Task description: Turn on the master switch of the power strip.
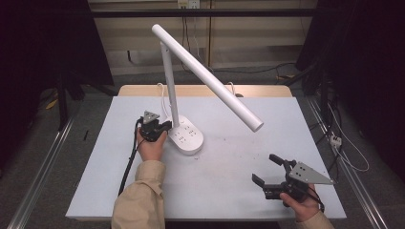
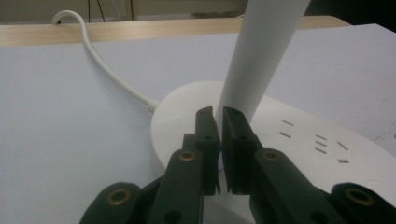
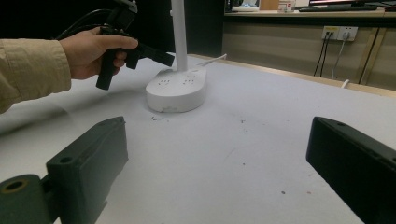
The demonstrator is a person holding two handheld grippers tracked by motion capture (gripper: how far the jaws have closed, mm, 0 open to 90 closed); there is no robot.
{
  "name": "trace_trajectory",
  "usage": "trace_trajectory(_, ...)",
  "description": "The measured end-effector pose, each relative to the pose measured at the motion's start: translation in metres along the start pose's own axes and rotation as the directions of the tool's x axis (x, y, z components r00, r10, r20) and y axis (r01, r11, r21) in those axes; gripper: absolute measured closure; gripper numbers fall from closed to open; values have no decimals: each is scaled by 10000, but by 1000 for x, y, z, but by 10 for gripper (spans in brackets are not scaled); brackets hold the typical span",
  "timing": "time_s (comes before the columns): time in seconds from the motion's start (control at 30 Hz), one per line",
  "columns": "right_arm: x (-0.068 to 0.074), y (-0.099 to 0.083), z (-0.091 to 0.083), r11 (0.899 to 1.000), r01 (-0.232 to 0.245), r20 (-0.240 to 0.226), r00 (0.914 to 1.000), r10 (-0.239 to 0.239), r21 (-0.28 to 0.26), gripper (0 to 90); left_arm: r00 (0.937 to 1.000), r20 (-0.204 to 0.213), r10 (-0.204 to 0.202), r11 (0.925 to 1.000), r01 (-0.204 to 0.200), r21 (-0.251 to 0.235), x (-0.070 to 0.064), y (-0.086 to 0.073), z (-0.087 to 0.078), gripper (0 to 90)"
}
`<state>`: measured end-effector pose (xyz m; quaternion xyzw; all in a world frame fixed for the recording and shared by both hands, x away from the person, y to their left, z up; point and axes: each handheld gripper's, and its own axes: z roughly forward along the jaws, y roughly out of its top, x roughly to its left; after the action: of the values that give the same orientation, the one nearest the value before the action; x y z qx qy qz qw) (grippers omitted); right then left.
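Now, counted from largest to smallest:

Table (image 1: 239,191): one, covered by a pale grey sheet, wooden edge visible at the far side.

Desk lamp (image 1: 170,76): one, white, standing left of centre on the table; upright stem, long tube head slanting down to the right over the table's middle.

Lamp base (image 1: 187,138): one, oval and flat, marked with small slot symbols on top; seen again in the right gripper view (image 3: 177,91).

Lamp cord (image 2: 107,70): one, white, leaving the base at the back and curving off toward the wooden edge.

Grippers: two, black, one in each hand.

Left gripper (image 1: 165,127): at the foot of the stem, just above the base; in the left gripper view (image 2: 219,114) jaws drawn nearly together, a thin slit between them, nothing clamped, tips right at the stem.

Right gripper (image 1: 266,169): near the table's front right corner, well apart from the lamp; jaws spread wide, nothing between them, above bare table.

Hands: two, sleeves tan.
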<state>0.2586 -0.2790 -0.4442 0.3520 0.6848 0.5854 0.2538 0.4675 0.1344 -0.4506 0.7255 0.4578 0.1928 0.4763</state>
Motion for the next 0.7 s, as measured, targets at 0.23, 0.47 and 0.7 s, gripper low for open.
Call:
trace_trajectory(0.23,0,0,1,10000,3,-7,10000,-3,3,49,9999,56,-149,9998,148,151,-1,0,-6,730)
trace_trajectory(0.47,1,1,2,10000,-1,-30,10000,1,15,49,9990,321,-298,9995,295,100,-4,5,-14,620)
trace_trajectory(0.7,2,1,3,10000,8,-54,10000,-8,3,50,9982,554,-239,9994,225,260,-8,7,-19,533)
